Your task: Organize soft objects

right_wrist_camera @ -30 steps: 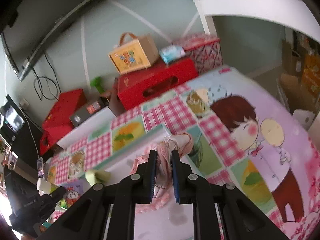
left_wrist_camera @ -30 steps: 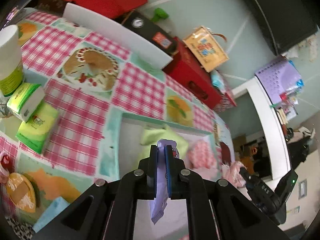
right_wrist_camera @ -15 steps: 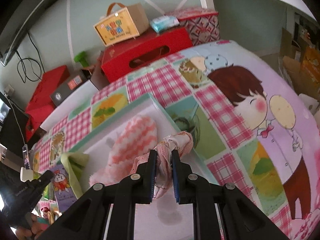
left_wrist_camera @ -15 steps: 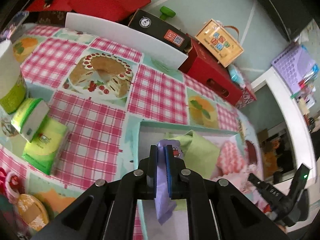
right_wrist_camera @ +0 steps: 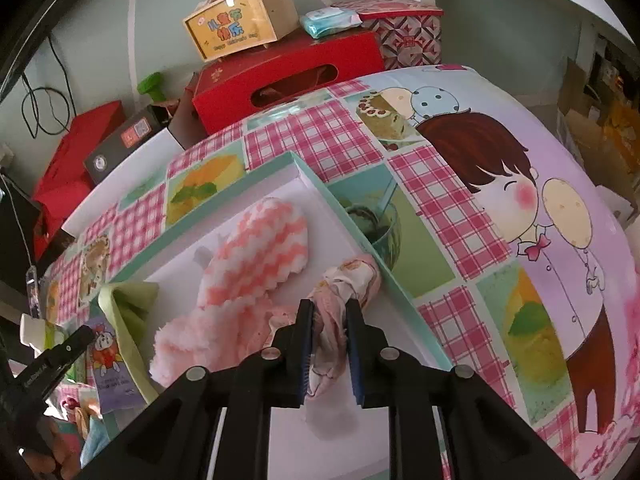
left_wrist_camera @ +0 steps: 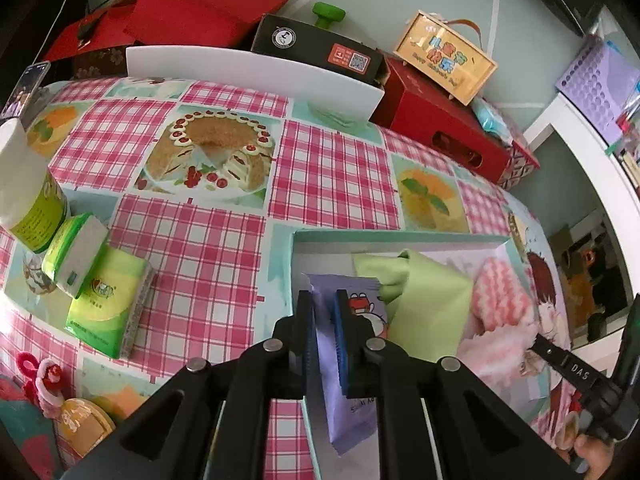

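Note:
A white tray with a teal rim (left_wrist_camera: 400,235) lies on the checked tablecloth. In it are a green cloth (left_wrist_camera: 428,300) and a pink-and-white striped fluffy cloth (left_wrist_camera: 500,300). My left gripper (left_wrist_camera: 322,300) hangs over the tray's left end; its jaws are opening, with a purple tissue pack (left_wrist_camera: 348,400) still pinched between the pads. My right gripper (right_wrist_camera: 330,312) is over the tray's right side by the rim (right_wrist_camera: 360,236). Its jaws are opening too, with a bunched pink floral cloth (right_wrist_camera: 344,284) still caught between them. The striped cloth (right_wrist_camera: 260,248) lies just left of it.
Green tissue packs (left_wrist_camera: 106,300) and a white-and-green tub (left_wrist_camera: 28,192) sit left of the tray. Red boxes (left_wrist_camera: 440,120), a yellow gift box (left_wrist_camera: 444,60) and a white board (left_wrist_camera: 248,76) line the far edge. The cloth's cartoon print (right_wrist_camera: 500,200) lies right of the tray.
Both grippers have come lower over the tray with their loads. The gaps between both pairs of pads look slightly wider. The purple pack now hangs inside the tray's left end.

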Demonstrator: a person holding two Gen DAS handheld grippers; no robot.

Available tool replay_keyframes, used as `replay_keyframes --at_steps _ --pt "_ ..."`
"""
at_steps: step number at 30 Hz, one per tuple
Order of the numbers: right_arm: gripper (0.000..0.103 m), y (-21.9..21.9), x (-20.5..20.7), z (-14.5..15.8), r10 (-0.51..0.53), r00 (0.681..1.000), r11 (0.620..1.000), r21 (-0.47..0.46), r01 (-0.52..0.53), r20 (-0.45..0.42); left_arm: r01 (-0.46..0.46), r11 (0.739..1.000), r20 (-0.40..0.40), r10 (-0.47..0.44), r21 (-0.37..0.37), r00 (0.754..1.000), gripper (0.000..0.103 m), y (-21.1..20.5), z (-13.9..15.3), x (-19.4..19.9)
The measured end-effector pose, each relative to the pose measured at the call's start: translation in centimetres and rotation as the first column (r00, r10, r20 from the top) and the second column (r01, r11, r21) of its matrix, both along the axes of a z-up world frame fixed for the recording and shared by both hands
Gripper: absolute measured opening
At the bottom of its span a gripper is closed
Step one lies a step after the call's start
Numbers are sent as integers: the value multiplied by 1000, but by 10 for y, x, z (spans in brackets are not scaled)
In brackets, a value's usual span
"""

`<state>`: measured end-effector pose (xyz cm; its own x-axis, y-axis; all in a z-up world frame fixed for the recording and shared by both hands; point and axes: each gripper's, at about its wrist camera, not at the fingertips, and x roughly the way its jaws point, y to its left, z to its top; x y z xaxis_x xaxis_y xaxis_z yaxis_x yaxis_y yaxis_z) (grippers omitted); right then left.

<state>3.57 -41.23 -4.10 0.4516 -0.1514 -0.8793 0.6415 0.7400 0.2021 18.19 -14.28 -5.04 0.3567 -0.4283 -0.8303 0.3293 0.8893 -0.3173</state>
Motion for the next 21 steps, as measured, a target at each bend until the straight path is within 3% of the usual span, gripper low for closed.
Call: replay_keyframes --at_steps 8,16,21 --pt "20 6 3 4 15 999 999 -38 -16 -35 19 999 -2 -19 41 1000 11 -5 1 -3" --pt "27 9 3 12 20 999 997 -74 -24 -50 25 995 25 -27 92 999 41 -5 17 -13" --pt "30 13 4 15 28 997 995 -97 -34 -66 -8 992 35 4 122 999 47 4 27 -17"
